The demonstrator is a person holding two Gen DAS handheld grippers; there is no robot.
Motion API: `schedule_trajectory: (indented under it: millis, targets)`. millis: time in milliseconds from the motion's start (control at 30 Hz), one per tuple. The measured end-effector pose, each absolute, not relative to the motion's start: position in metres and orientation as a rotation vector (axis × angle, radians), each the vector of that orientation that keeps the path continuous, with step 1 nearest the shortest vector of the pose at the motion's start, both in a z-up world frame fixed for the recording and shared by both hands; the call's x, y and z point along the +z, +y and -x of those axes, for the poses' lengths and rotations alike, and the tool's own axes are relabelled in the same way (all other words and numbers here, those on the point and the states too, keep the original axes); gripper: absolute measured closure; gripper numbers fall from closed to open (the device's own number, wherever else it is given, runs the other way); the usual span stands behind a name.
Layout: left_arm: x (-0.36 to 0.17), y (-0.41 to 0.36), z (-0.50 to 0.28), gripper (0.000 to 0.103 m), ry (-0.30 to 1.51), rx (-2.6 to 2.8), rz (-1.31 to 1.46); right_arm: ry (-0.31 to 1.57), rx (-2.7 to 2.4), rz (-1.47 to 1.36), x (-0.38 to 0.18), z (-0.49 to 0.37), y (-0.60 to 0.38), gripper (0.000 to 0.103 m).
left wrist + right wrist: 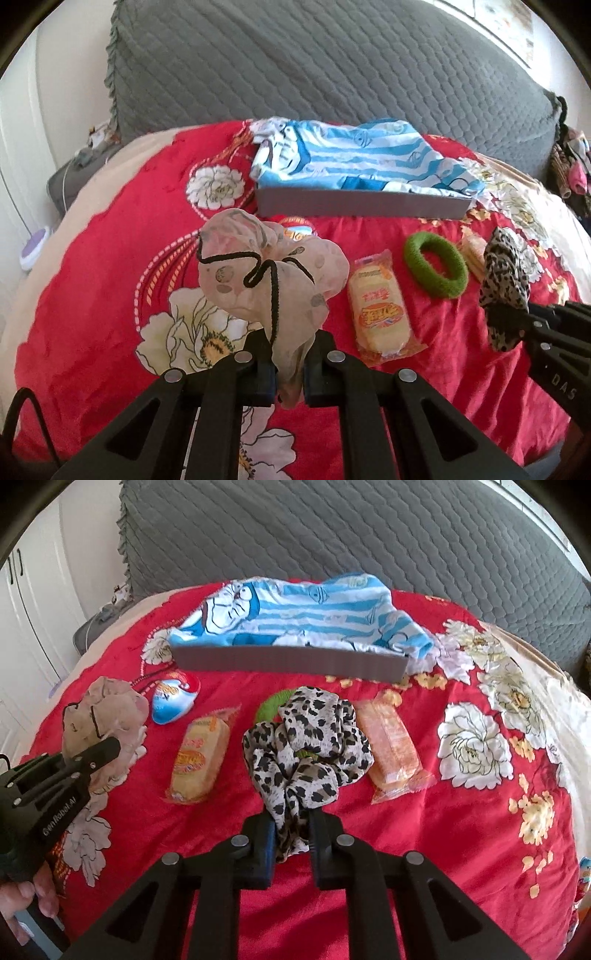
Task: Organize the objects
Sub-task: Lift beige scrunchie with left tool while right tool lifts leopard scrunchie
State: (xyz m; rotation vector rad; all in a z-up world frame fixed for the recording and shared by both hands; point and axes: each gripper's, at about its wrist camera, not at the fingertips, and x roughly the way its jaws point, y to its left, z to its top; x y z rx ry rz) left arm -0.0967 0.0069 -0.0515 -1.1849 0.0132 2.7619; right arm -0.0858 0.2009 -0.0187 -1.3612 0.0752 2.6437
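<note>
The left tongs (288, 373) are clamped on a pale pink sheer scrunchie with grey dots and a black cord (258, 277), held off the red floral bedspread (92, 295). The right tongs (291, 845) are clamped on a leopard-print fabric scrunchie (306, 746), also lifted. Both pinch only a thin fold of cloth, so either scrunchie could slide out if swung quickly, and the loose black cord could snag on a fingertip at release.

The likely target is the shallow grey cardboard box (291, 664) near the far side of the bedspread, already partly filled by a blue-and-white striped cartoon garment (295, 609) that spills over its right end. That leaves little open room inside; a scrunchie dropped on the sloping cloth might roll back out over the low front wall.

Between the tongs and the box lie a yellow wrapped snack cake (199, 757), an orange wrapped snack bar (391, 746), a green fuzzy hair ring (436, 266) and a blue-and-red egg-shaped packet (177, 698). A low pass could drag the hanging cloth across them and scatter them. The two tongs are near each other, so crossing paths risks a bump. The bed gives open room on the right, where the spread falls away at its edge; behind the box rises a grey quilted cushion (332, 66).
</note>
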Motion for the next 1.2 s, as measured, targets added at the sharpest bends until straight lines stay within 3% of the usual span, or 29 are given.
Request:
schedule_trajectory:
  millis: [1200]
  targets:
    - [0.026, 0.031, 0.062, 0.094, 0.019, 2.851, 0.894, 0.032, 2.810, 1.053, 0.057, 0.064, 0.191, 0.089]
